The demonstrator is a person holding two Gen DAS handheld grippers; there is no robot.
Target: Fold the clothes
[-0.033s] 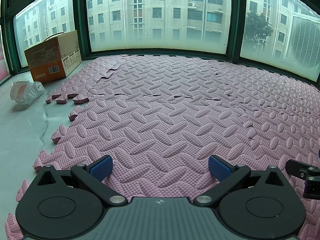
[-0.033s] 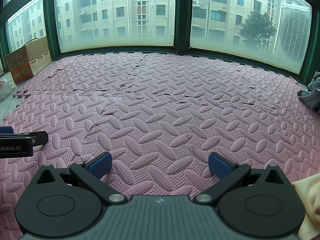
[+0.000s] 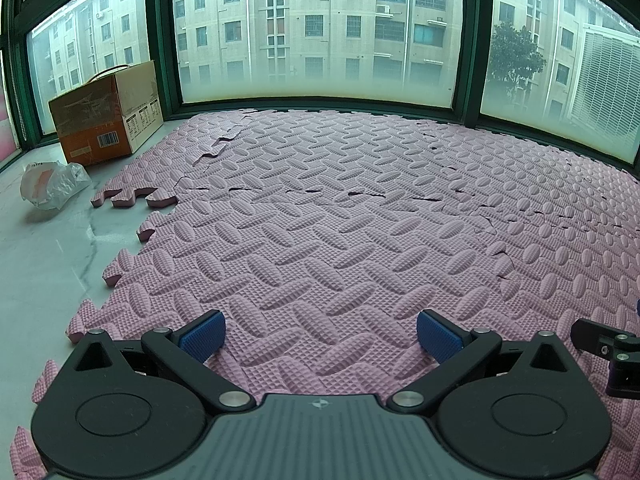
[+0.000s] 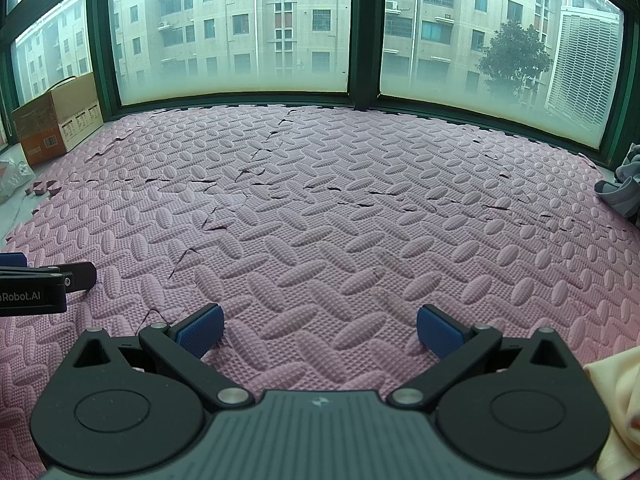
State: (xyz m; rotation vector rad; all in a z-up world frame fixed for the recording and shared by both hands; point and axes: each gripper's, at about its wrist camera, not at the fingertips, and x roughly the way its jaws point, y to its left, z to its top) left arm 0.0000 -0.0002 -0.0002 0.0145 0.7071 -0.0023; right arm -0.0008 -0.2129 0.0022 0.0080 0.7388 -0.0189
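Right claw [image 4: 320, 330] wide open, empty, over pink mat [image 4: 320, 220]; cream garment [image 4: 616, 408] just right

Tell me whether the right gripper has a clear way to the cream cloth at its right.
Probably yes: the right gripper is open and empty, the cream cloth lies close beside it, nothing between.

Both wrist views sat low over the pink foam mat [image 3: 340, 216], angled down, facing the windows [image 4: 240, 28]. They shared mat, windows, cardboard box [image 3: 108, 116]; right view sat further right.
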